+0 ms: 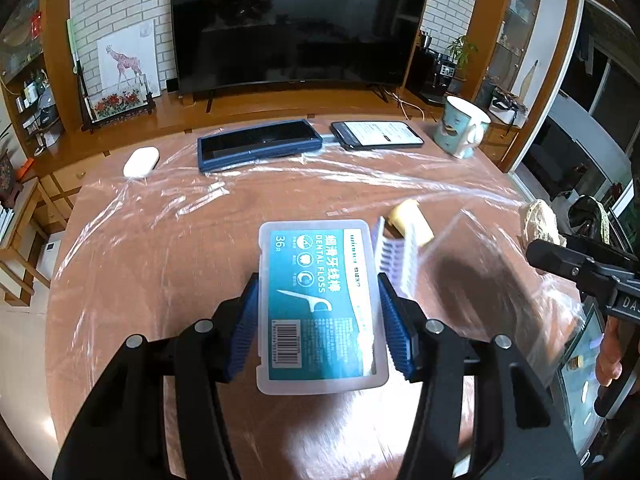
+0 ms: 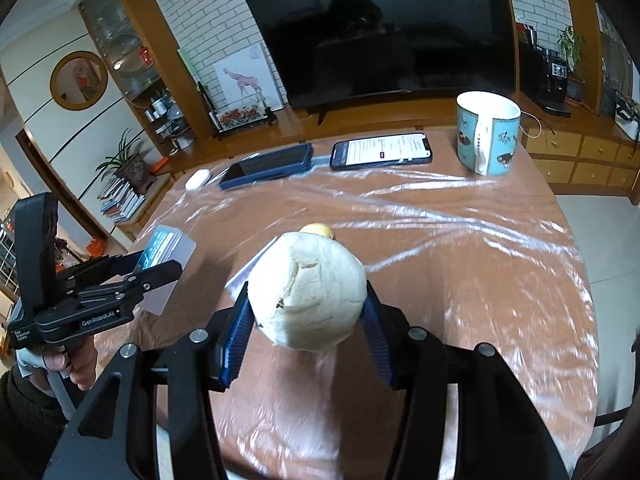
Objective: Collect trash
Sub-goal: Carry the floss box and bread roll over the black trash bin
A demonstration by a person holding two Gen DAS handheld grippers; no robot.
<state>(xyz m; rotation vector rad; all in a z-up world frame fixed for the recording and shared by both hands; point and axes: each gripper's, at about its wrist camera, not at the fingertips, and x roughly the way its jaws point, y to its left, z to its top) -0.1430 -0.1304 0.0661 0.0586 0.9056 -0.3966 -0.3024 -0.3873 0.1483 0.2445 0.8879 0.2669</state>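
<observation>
My left gripper [image 1: 318, 284] is shut on a clear dental floss box [image 1: 320, 304] with a teal label, held above the table. Just beyond the box lie a strip of purple and white picks [image 1: 394, 256] and a pale yellow stub [image 1: 412, 222]. My right gripper [image 2: 307, 294] is shut on a round white bun [image 2: 308, 292] with a torn skin, also held off the table. The yellow stub [image 2: 318, 229] peeks out behind the bun. The left gripper [image 2: 160, 262] with the floss box [image 2: 166, 246] shows at the left of the right wrist view, a hand on its handle.
Crinkled clear film covers the round brown table [image 1: 160, 240]. Along its far edge are a white case [image 1: 140, 162], a blue-cased phone [image 1: 258, 148], a lit phone [image 1: 378, 135] and a teal mug [image 1: 464, 128]. A large TV [image 1: 296, 24] stands on the sideboard behind.
</observation>
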